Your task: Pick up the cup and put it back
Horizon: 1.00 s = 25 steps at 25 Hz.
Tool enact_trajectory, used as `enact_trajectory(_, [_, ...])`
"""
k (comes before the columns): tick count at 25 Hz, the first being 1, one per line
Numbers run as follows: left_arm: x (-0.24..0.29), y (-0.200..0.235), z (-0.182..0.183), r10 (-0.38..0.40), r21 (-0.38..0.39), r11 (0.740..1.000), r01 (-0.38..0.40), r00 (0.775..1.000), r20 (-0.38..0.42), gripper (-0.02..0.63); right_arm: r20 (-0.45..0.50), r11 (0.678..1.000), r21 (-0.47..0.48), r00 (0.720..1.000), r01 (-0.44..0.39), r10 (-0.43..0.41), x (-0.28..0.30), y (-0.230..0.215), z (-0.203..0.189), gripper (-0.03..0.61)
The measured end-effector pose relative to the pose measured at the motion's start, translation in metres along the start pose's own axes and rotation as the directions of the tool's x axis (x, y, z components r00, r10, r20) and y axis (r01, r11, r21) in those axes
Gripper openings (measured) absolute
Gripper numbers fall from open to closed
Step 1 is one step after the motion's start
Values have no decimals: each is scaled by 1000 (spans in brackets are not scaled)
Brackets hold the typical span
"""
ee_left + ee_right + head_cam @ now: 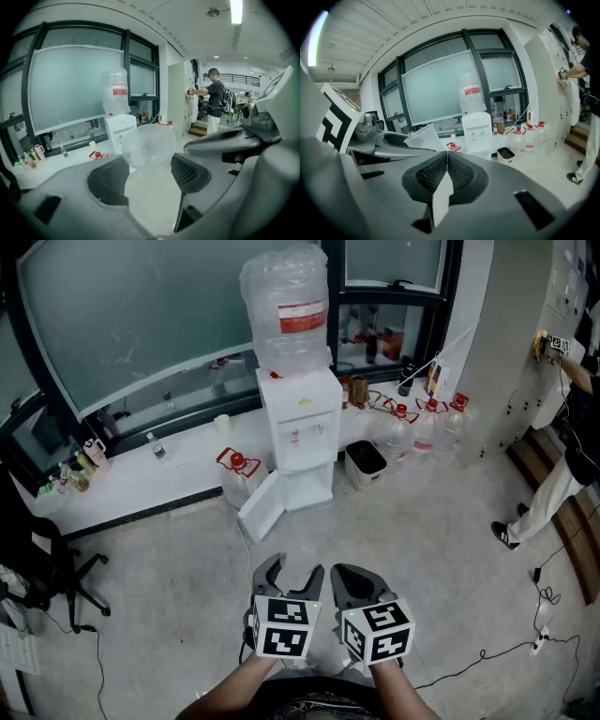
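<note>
A clear plastic cup (149, 147) sits between the two jaws of my left gripper (149, 174), which is shut on it and holds it off the floor with its mouth facing forward. In the right gripper view the same cup (423, 138) shows beside the left gripper's body. The head view shows my left gripper (292, 570) and right gripper (349, 572) side by side above the concrete floor, a few steps from the white water dispenser (302, 427). My right gripper (447, 161) is shut, its pads together with nothing between them.
Water jugs with red caps (427, 423) and a small bin (366, 463) stand right of the dispenser. Another jug (234, 470) lies to its left beside an open flap. An office chair (52, 568) is at the left, a person (562, 446) at the right, and cables (525, 643) lie on the floor.
</note>
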<state>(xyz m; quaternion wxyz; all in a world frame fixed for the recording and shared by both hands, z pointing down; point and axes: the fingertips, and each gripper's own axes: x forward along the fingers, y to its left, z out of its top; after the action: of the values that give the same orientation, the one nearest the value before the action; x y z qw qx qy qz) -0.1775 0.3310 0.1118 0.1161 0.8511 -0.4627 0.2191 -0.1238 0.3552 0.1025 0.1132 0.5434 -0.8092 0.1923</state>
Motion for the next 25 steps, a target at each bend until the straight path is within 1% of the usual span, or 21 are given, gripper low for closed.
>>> enact_trajectory(7, [0, 16, -6, -15, -6, 1000, 15, 1000, -4, 285, 0, 1000, 25, 1000, 15, -15, 12, 10, -1, 21])
enact_trajectory(14, [4, 27, -7, -29, -3, 1000, 29, 1000, 1, 285, -7, 999, 24, 1000, 26, -25, 23, 17, -1, 21])
enact_trajectory(20, [12, 32, -1, -27, -1, 1000, 27, 1000, 6, 285, -1, 999, 21, 1000, 27, -27, 33, 12, 7, 21])
enact_trajectory(25, [26, 35, 5, -14, -7, 1000, 14, 1000, 6, 285, -4, 1000, 24, 1000, 11, -11, 45, 1, 9, 21])
